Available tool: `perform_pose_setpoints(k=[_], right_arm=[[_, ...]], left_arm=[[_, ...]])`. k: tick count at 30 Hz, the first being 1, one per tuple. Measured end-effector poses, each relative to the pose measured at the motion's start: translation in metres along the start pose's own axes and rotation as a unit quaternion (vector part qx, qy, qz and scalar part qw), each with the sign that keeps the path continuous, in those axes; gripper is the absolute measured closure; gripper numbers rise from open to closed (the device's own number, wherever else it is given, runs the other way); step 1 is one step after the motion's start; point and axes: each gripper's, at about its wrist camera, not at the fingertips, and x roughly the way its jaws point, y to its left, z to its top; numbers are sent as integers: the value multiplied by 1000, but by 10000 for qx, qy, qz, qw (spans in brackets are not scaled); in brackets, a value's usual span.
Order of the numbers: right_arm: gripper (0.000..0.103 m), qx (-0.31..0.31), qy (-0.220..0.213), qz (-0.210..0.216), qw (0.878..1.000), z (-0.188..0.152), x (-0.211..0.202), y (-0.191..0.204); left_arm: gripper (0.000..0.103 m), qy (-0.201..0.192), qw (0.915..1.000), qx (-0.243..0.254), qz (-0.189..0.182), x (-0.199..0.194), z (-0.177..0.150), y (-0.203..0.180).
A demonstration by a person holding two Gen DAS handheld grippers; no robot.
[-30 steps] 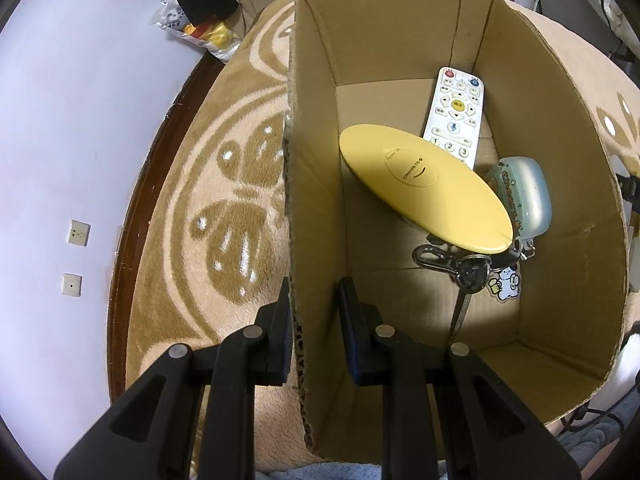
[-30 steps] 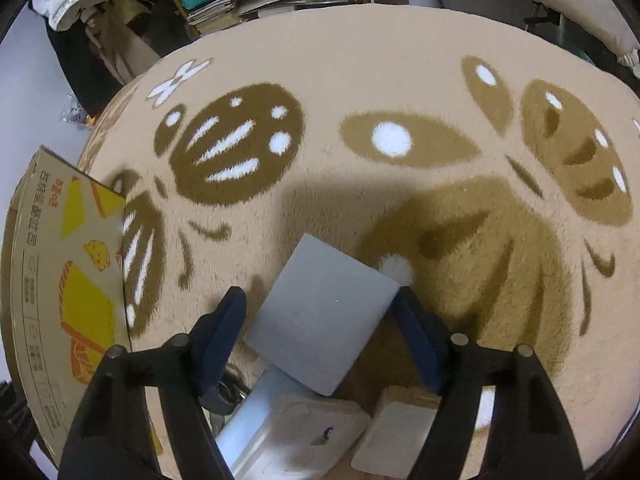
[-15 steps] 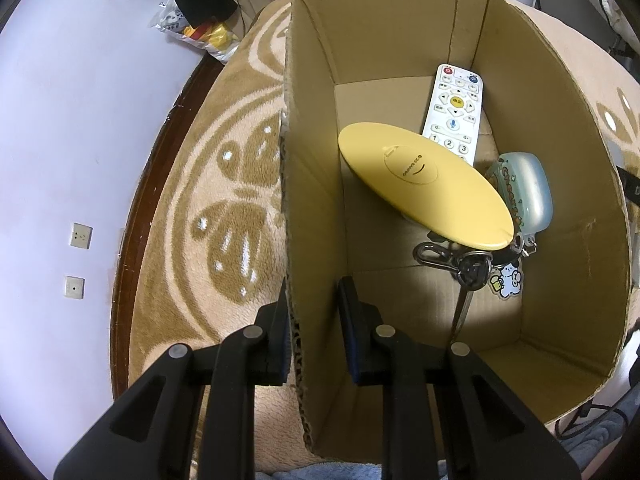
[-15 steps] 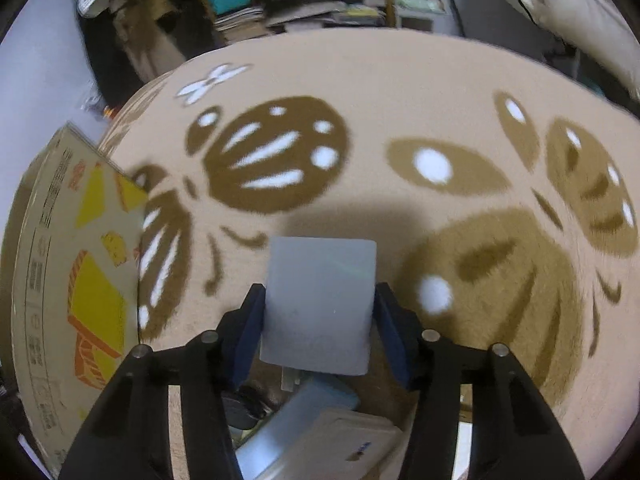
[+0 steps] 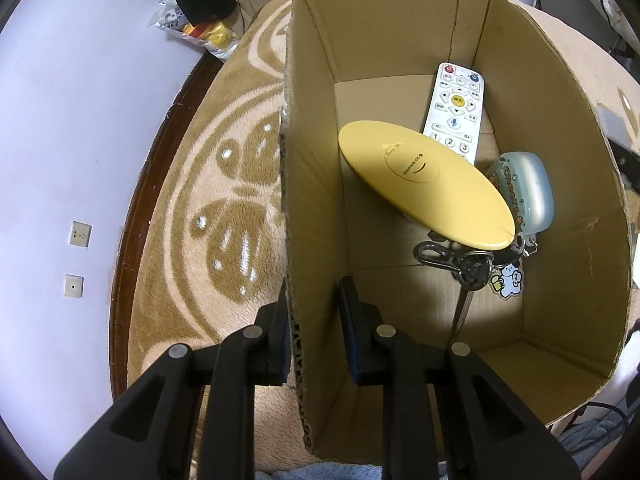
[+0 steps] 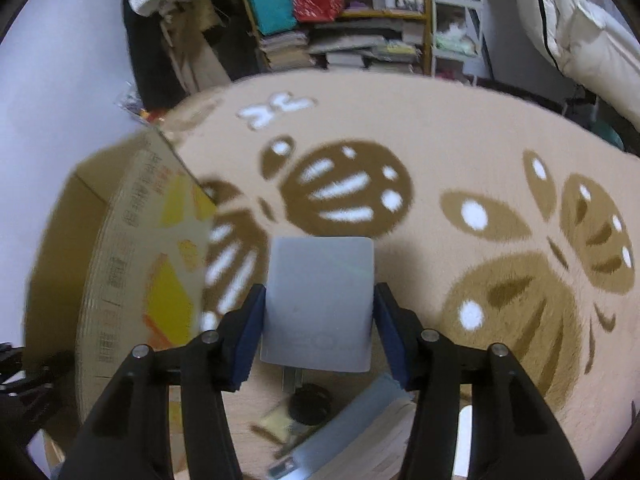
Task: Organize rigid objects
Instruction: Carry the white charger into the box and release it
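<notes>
Your left gripper [image 5: 314, 322] clamps the box [image 5: 520, 60] wall; your right gripper [image 6: 320, 320] grips the grey slab [image 6: 320, 300] above the rug [image 6: 460, 152]. Next: carry it over the box, then release.

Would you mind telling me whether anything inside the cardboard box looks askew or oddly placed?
Yes: the yellow oval lid is not flat on the cardboard box floor. It lies tilted across the white remote and the pale blue case, with the keys partly under its edge.
</notes>
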Motion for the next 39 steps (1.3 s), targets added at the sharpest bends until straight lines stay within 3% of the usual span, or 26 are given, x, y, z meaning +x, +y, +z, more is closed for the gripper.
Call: perform_pose_setpoints(k=[13, 20, 31, 39], right_arm=[[46, -569, -738, 754, 9928, 5, -76, 59], [46, -1005, -872, 823, 9877, 0, -92, 88], [46, -1334, -638, 1172, 9820, -13, -77, 114], [46, -1099, -504, 1300, 9841, -12, -55, 110]], left_arm=[[82, -17, 10000, 4, -1, 1, 0, 1], [82, -4, 10000, -35, -44, 1, 0, 2], [82, 27, 9994, -220, -263, 1, 0, 12], [82, 63, 9984, -360, -437, 3, 1, 18]])
